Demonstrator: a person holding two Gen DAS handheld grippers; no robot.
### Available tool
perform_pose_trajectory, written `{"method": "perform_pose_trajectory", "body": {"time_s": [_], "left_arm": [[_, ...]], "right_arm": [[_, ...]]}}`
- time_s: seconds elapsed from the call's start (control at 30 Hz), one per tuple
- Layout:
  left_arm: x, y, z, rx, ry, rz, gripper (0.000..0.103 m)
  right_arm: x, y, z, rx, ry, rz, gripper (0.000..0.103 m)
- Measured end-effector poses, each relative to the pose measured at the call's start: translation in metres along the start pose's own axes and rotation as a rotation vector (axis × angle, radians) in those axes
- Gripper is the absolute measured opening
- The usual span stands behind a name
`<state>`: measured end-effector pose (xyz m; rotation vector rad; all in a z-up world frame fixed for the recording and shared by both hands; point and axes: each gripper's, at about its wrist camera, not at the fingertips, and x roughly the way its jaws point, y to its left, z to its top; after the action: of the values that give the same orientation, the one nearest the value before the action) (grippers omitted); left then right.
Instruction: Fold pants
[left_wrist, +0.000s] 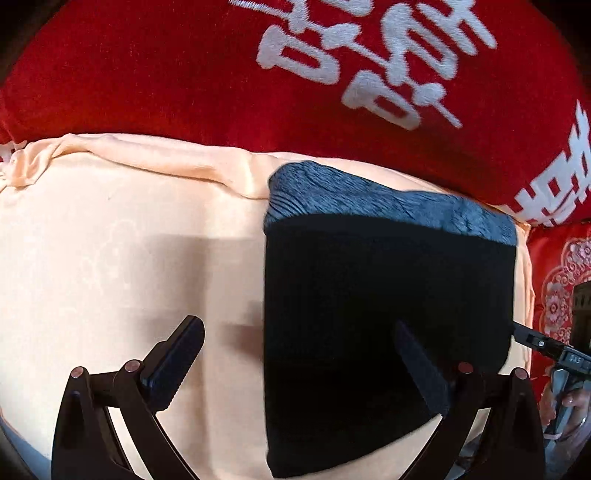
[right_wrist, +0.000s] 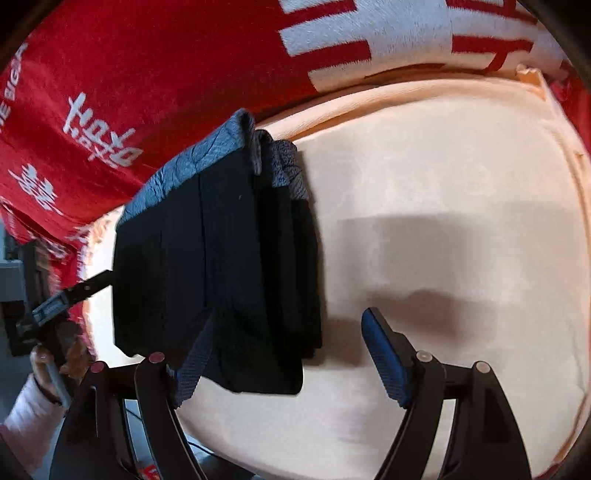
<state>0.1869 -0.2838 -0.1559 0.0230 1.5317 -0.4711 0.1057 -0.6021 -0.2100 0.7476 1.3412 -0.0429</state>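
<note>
The black pants (left_wrist: 384, 317) with a grey-blue waistband lie folded into a compact stack on a cream cloth (left_wrist: 122, 251). In the right wrist view the stack (right_wrist: 218, 258) shows several layers. My left gripper (left_wrist: 299, 362) is open; one finger hangs over the cloth and the other over the pants, holding nothing. My right gripper (right_wrist: 288, 358) is open, its left finger over the stack's near edge, its right finger over bare cloth. Each gripper shows at the edge of the other's view: the right one (left_wrist: 543, 345) and the left one (right_wrist: 62, 299).
A red blanket (left_wrist: 207, 70) with white characters lies beyond the cream cloth and also shows in the right wrist view (right_wrist: 147, 66). Red patterned fabric (left_wrist: 554, 280) sits to the right. A hand in a pale sleeve (right_wrist: 33, 406) holds the left gripper.
</note>
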Motion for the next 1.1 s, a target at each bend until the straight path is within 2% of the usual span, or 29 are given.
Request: {"method": "perform_pose_trajectory", "body": {"time_s": [0.13,0.2,0.47,0.53,0.7,0.87,0.9,0.93,0.97,1.0,1.03,1.1], "left_arm": [[0.016,0.006,0.008,0.032,0.027,-0.015,0.103],[0.021,0.006,0.011,0.061,0.042,-0.04,0.103],[0.041,0.011,0.018,0.137,0.076,-0.136,0.103],[0.05,0.014,0.022,0.132,0.089,-0.169,0.103],[0.056,0.015,0.022,0.1,0.111,-0.24,0.103],[0.061,0.015,0.02,0.044,0.097,-0.274,0.103],[0.059,0.013,0.019,0.042,0.079,-0.269,0.101],[0.055,0.01,0.018,0.05,0.063,-0.271,0.091],[0.049,0.006,0.017,0.057,0.046,-0.269,0.087],[0.046,0.003,0.016,0.063,0.039,-0.264,0.084],[0.043,0.001,0.015,0.07,0.035,-0.261,0.079],[0.035,0.003,0.014,0.083,0.029,-0.253,0.074]], "right_arm": [[0.01,-0.009,0.011,0.01,0.011,0.081,0.082],[0.017,-0.01,0.016,0.002,0.026,0.092,0.082],[0.041,-0.023,0.034,0.005,0.062,0.26,0.082],[0.047,-0.033,0.038,0.022,0.074,0.326,0.082],[0.055,-0.039,0.042,0.037,0.066,0.419,0.083],[0.056,-0.042,0.044,0.07,0.077,0.434,0.083],[0.055,-0.042,0.044,0.078,0.079,0.427,0.081],[0.055,-0.042,0.045,0.085,0.082,0.418,0.074],[0.055,-0.041,0.044,0.093,0.086,0.418,0.068],[0.054,-0.042,0.043,0.106,0.087,0.433,0.056],[0.052,-0.044,0.042,0.127,0.084,0.455,0.048],[0.047,-0.047,0.038,0.151,0.071,0.483,0.043]]}}
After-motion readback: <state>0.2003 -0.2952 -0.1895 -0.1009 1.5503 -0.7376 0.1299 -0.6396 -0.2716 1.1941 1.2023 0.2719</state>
